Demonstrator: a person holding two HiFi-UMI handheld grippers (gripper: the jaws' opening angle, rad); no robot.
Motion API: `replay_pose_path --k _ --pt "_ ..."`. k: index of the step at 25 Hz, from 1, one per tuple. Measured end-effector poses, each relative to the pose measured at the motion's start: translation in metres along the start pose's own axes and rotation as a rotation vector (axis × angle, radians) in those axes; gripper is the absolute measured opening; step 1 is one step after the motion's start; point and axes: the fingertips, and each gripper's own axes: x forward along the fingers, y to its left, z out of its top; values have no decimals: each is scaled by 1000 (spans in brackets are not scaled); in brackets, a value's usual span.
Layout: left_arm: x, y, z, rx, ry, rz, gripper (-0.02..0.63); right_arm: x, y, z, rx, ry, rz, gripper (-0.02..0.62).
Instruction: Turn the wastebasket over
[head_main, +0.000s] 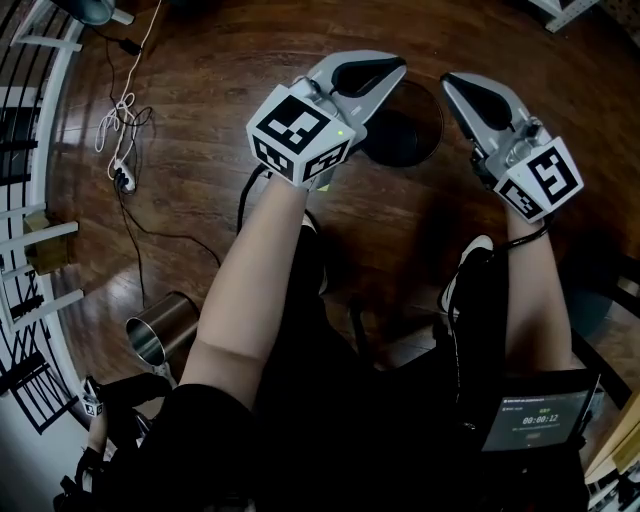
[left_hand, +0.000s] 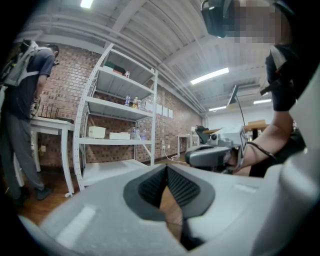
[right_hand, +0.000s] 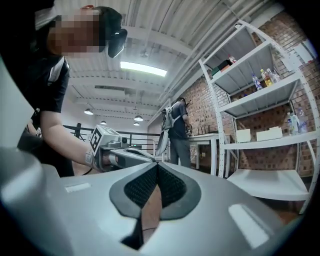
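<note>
The wastebasket (head_main: 412, 130) stands on the wood floor (head_main: 200, 150), on the far side of our feet, below and between our two grippers. From the head view, the tip of the left gripper (head_main: 392, 68) covers its left edge, and the right gripper (head_main: 455, 85) hangs just to the right of its rim. Neither tool touches it. Both are held well above it and point level across the room towards the shelving (left_hand: 115, 107).

The left gripper's ribbed pads are pressed together at the tips, with nothing between them. The right gripper's pads are pressed together too, and they are also empty.

The wastebasket is round and black, with a thin dark rim around a flat, darker middle. We see it from straight above and partly hidden, so we cannot tell whether its mouth or its base faces up. Well apart from it, near left on the floor, lies a shiny metal can (head_main: 160, 335).
</note>
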Motion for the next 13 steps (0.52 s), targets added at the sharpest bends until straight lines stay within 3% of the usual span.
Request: replay_pose_path --k 13 --pt "12 3 -8 2 17 0 2 -1 -17 -7 77 -21 -22 9"
